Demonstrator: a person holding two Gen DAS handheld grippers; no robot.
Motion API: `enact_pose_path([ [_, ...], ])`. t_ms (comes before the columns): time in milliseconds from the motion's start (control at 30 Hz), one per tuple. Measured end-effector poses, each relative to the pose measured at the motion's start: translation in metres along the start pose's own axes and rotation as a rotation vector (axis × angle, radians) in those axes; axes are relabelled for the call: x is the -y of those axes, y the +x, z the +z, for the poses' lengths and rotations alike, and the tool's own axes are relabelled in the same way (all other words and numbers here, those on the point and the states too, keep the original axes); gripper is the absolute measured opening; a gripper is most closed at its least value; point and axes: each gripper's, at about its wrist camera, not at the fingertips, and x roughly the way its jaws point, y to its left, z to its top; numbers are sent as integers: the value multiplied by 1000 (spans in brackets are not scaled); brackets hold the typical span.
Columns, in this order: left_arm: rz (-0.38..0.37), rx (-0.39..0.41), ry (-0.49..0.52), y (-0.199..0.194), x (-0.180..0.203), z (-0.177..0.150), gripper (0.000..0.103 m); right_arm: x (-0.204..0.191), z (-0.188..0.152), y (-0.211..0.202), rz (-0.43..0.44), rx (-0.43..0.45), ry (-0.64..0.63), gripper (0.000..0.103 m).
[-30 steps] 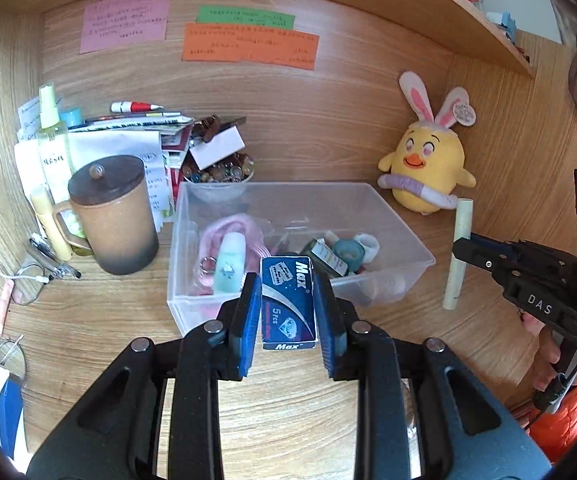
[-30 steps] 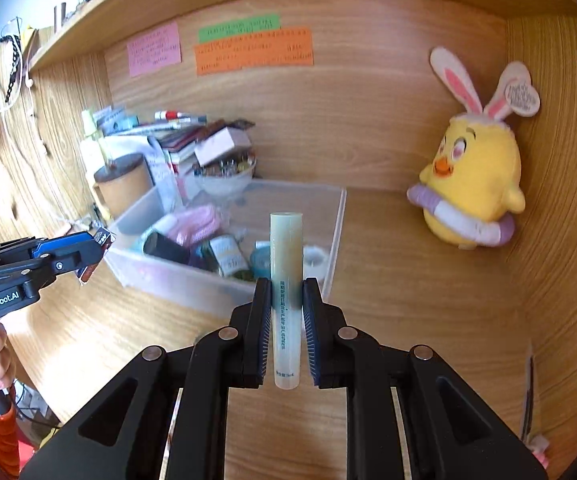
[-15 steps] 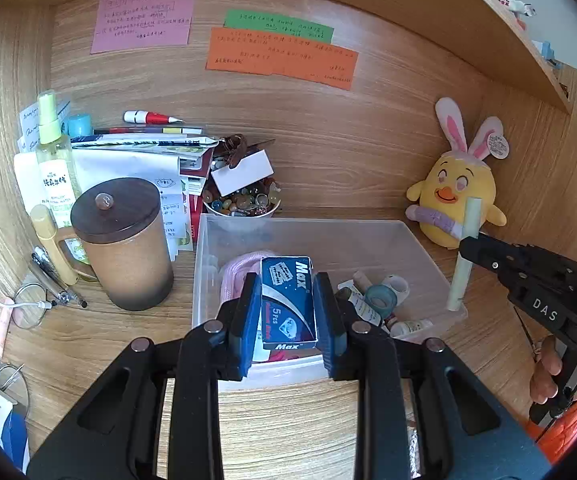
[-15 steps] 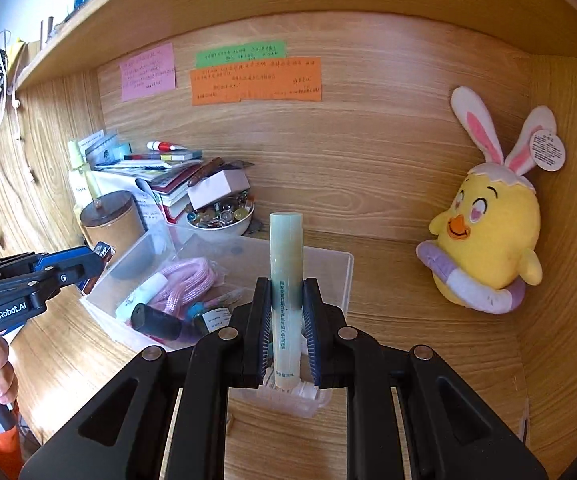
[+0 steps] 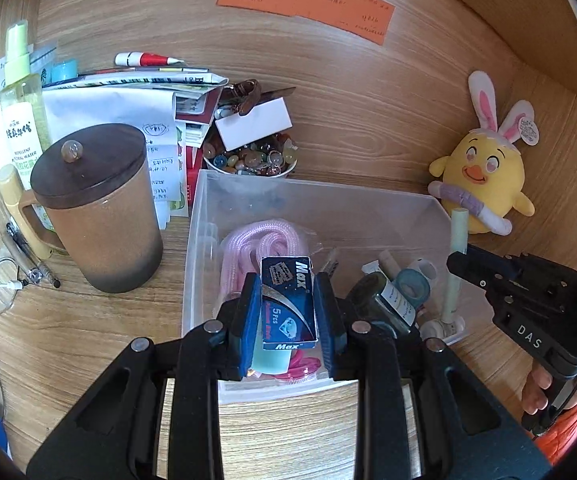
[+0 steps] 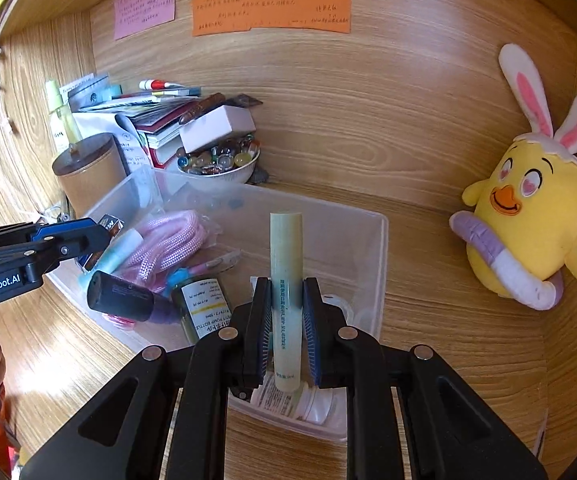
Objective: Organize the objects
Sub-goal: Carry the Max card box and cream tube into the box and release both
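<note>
My left gripper [image 5: 287, 312] is shut on a small blue "Max" box [image 5: 287, 304] and holds it over the near left part of a clear plastic bin [image 5: 316, 204]. My right gripper [image 6: 286, 320] is shut on a pale yellow-green tube [image 6: 285, 252], upright over the bin's [image 6: 368, 220] near right corner. The bin holds a pink rope [image 5: 264, 242], a dark bottle [image 5: 384, 304], tape rolls and small tubes. In the left wrist view the right gripper [image 5: 458, 260] with its tube [image 5: 457, 248] shows at right; the left gripper [image 6: 104, 236] shows at left in the right wrist view.
A brown lidded mug [image 5: 96, 208] stands left of the bin, with a spray bottle [image 5: 18, 108] and stacked papers behind. A bowl of glass beads [image 5: 248, 158] sits behind the bin. A yellow plush chick [image 6: 528, 224] leans against the right wall. A person's hands hold both grippers.
Both grippers moved forward and down toward the bin, still holding the box and the tube; they now hang over its inside instead of in front of it.
</note>
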Motion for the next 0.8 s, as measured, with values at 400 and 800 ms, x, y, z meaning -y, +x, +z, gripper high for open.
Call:
enact_pose_path([
  [400, -19, -2, 2, -9, 1, -1, 27, -9, 3, 6, 51, -37, -18, 17],
  [800, 12, 87, 54, -56, 13, -17, 60, -9, -11, -45, 92, 33, -1, 39],
])
